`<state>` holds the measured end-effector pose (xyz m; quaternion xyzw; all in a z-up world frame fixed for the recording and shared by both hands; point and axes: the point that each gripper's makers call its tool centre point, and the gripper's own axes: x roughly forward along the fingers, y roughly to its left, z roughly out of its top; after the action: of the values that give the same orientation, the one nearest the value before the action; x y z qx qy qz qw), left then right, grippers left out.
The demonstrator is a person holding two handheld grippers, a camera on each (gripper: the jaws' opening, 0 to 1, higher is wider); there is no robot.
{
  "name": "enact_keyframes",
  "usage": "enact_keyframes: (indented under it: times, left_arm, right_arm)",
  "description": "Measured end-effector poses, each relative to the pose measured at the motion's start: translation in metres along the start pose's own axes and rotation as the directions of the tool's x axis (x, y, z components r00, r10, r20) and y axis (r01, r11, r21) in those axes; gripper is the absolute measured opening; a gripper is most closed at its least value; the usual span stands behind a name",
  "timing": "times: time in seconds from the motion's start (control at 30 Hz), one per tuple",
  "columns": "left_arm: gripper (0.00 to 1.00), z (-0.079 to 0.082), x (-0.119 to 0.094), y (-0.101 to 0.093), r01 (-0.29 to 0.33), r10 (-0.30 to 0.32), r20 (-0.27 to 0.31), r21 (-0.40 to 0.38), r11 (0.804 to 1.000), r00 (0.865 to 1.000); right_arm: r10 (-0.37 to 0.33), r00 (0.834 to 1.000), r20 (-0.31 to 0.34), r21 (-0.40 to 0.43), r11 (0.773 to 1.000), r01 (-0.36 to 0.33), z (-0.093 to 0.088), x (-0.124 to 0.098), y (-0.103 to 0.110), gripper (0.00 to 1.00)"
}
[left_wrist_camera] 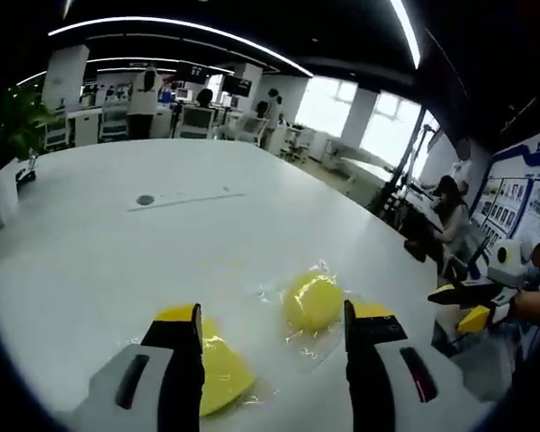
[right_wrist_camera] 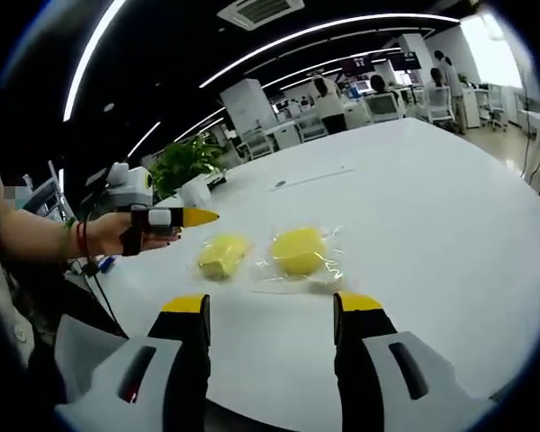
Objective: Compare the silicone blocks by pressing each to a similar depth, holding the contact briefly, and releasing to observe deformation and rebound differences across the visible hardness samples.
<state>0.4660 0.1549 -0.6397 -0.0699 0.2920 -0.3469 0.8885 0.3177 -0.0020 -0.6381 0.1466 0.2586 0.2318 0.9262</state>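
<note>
So, two yellow silicone samples are laid side by side on the white table [right_wrist_camera: 450,207], each in clear wrap, probably so they can be pressed one after the other. The round block [right_wrist_camera: 299,249] is set right beside the flatter block [right_wrist_camera: 220,256]. The right gripper [right_wrist_camera: 270,310] is held back from the round block, jaws spread, nothing gripped. The left gripper [left_wrist_camera: 272,317] is hovered low over the round block [left_wrist_camera: 311,301], also spread wide and empty.
</note>
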Motion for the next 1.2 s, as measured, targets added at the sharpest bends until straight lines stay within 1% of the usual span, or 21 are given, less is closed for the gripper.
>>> enact_keyframes:
  times: [0.1, 0.17, 0.23, 0.4, 0.6, 0.7, 0.87, 0.97, 1.0, 1.03, 1.07, 1.1, 1.2]
  left_arm:
    - [0.64, 0.001, 0.007, -0.001, 0.005, -0.005, -0.003, -0.016, 1.0, 1.0]
    - [0.65, 0.001, 0.014, -0.002, 0.007, -0.007, -0.004, -0.052, 0.999, 1.0]
    - [0.66, 0.001, 0.02, -0.002, 0.006, -0.007, -0.006, -0.069, 0.998, 1.0]
    - [0.67, -0.003, 0.03, 0.0, 0.0, -0.002, -0.023, -0.102, 0.995, 1.0]
    - [0.62, -0.007, 0.038, 0.004, -0.007, 0.004, -0.023, -0.142, 0.99, 1.0]
    - [0.63, -0.009, 0.045, 0.004, -0.005, 0.001, -0.03, -0.158, 0.987, 1.0]
    - [0.62, -0.014, 0.057, 0.001, 0.002, -0.013, -0.056, -0.198, 0.98, 0.998]
    - [0.63, -0.016, 0.064, 0.0, -0.003, -0.012, -0.072, -0.2, 0.98, 0.997]
    - [0.64, -0.019, 0.067, -0.001, -0.001, -0.019, -0.088, -0.217, 0.976, 0.996]
    - [0.65, -0.022, 0.068, 0.0, -0.016, -0.009, -0.106, -0.231, 0.973, 0.994]
    - [0.63, -0.022, 0.072, 0.0, -0.006, -0.019, -0.1, -0.241, 0.971, 0.995]
    - [0.6, -0.022, 0.073, 0.0, -0.008, -0.018, -0.101, -0.256, 0.967, 0.995]
    - [0.56, -0.019, 0.078, 0.001, -0.008, -0.018, -0.087, -0.288, 0.958, 0.996]
  right_arm:
    - [-0.002, 1.0, -0.002, -0.002, 1.0, 0.002, 0.0, 0.001, -0.001, 0.51]
    - [-0.001, 1.0, -0.002, 0.001, 1.0, 0.001, 0.0, 0.001, -0.002, 0.51]
    - [-0.002, 1.0, -0.001, 0.004, 1.0, 0.002, -0.001, 0.001, -0.003, 0.51]
    - [-0.004, 1.0, -0.004, 0.011, 1.0, 0.004, -0.003, 0.002, -0.006, 0.51]
    - [-0.01, 1.0, -0.006, 0.017, 1.0, 0.01, -0.004, 0.002, -0.009, 0.5]
    - [-0.013, 1.0, -0.008, 0.022, 1.0, 0.014, -0.004, 0.002, -0.011, 0.5]
    - [-0.017, 1.0, -0.01, 0.028, 0.999, 0.018, -0.005, 0.003, -0.014, 0.5]
    - [-0.02, 1.0, -0.012, 0.032, 0.999, 0.02, -0.006, 0.004, -0.016, 0.5]
    - [-0.02, 1.0, -0.013, 0.035, 0.999, 0.021, -0.007, 0.004, -0.016, 0.5]
    - [-0.02, 1.0, -0.015, 0.035, 0.999, 0.021, -0.007, 0.005, -0.017, 0.5]
    - [-0.019, 1.0, -0.017, 0.035, 0.999, 0.02, -0.008, 0.005, -0.017, 0.5]
    - [-0.02, 1.0, -0.018, 0.037, 0.999, 0.021, -0.008, 0.005, -0.018, 0.5]
    - [-0.02, 1.0, -0.021, 0.04, 0.999, 0.021, -0.009, 0.006, -0.019, 0.49]
